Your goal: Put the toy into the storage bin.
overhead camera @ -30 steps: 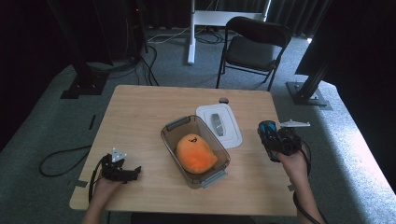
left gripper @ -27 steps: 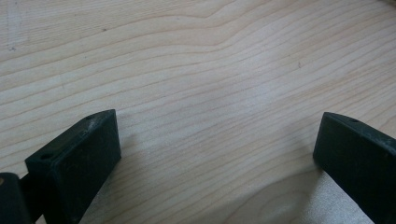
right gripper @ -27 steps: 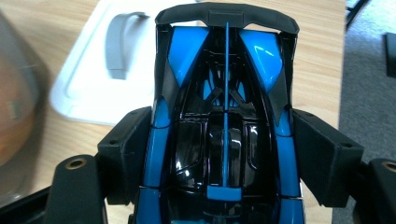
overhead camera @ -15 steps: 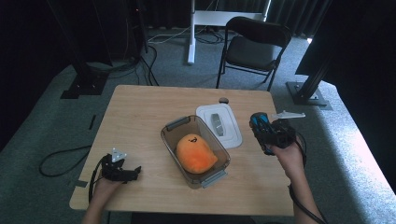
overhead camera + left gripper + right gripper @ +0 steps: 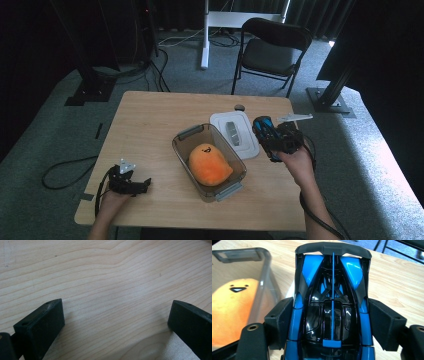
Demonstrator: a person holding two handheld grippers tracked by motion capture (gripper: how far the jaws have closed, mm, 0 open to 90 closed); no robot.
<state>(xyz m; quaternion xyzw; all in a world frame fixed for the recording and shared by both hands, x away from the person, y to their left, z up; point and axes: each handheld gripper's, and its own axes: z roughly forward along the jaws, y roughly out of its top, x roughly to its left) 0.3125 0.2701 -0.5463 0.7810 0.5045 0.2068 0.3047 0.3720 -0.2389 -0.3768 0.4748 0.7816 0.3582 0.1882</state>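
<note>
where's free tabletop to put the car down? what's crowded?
Free: the table's far-left stretch, from the bin out to the left edge, and the near-right corner below the right tool, which grips the blue car. Crowded: the middle, with bin, orange plush and white lid packed together.

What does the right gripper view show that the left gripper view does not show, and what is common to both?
The right gripper view alone: a blue and black toy car clamped between the right gripper's jaws, a clear bin beside it, and an orange plush with a small face inside that bin. The left gripper view alone: the left gripper with its jaws wide apart and nothing between them. Both: the light wooden table.
</note>
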